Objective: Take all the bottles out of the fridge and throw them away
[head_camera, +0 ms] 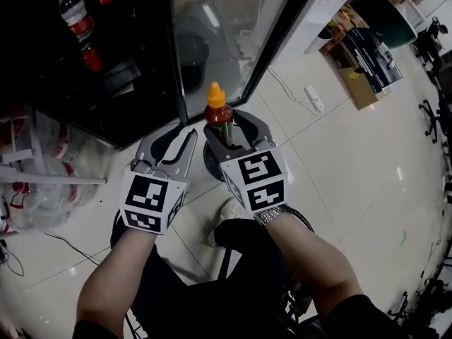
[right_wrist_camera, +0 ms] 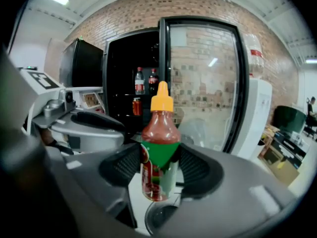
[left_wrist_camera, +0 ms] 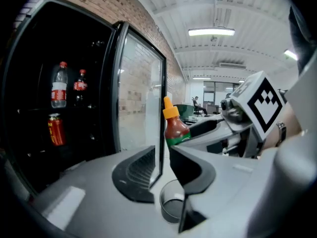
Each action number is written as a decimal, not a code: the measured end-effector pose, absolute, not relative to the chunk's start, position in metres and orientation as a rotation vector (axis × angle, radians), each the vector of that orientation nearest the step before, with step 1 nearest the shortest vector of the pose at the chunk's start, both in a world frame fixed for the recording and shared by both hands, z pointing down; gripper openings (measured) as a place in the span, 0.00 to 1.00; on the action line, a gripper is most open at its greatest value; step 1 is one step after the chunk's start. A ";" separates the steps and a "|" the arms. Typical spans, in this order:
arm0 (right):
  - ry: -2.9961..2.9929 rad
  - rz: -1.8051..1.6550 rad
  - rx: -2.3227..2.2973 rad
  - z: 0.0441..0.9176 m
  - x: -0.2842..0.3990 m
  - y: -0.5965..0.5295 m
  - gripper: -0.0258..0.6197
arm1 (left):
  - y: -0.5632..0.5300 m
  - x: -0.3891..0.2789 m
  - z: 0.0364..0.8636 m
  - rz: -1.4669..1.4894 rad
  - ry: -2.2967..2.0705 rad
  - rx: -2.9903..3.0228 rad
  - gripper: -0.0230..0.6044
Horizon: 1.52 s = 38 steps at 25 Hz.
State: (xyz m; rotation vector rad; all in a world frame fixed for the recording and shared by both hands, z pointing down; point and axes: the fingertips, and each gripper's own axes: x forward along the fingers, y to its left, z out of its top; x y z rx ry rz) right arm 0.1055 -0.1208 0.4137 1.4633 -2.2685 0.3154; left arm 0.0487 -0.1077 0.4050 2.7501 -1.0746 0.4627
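shiny white tile floor [head_camera: 339, 154] wide open to the right, black fridge [head_camera: 120, 97] top left, glass door [head_camera: 212, 41] swung out, bottle [head_camera: 74, 13] on a shelf inside, right gripper [head_camera: 229, 127] clamped on sauce bottle [head_camera: 219, 115] just past the door edge, left gripper [head_camera: 176, 143] barely parted, empty

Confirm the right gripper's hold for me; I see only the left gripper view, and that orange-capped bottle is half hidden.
Observer: In its own view the right gripper has its fingers pressed on both sides of the sauce bottle, at the green label.
Operator: Find me a place to dump it.
Observer: The head view shows a clear bag on the floor at the left, by the fridge, with red-labelled things inside; whether they are bottles I cannot tell.
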 end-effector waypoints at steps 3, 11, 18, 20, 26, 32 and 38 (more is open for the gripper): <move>-2.217 0.400 1.464 0.454 0.128 -0.099 0.41 | -0.088 0.074 0.439 0.512 -0.995 2.736 0.18; -2.086 0.585 1.411 0.569 0.157 -0.059 0.41 | -0.056 0.108 0.517 0.655 -0.846 2.688 0.18; -2.010 0.688 1.390 0.640 0.170 -0.058 0.41 | -0.048 0.118 0.567 0.721 -0.793 2.638 0.18; -1.996 0.706 1.376 0.654 0.171 -0.059 0.41 | -0.049 0.118 0.574 0.734 -0.785 2.626 0.18; -1.931 0.774 1.332 0.694 0.172 -0.058 0.41 | -0.055 0.117 0.593 0.754 -0.780 2.597 0.18; -1.925 0.751 1.374 0.685 0.176 -0.066 0.34 | -0.059 0.110 0.591 0.755 -0.798 2.593 0.18; -1.955 0.714 1.392 0.656 0.172 -0.072 0.34 | -0.063 0.099 0.569 0.735 -0.849 2.603 0.18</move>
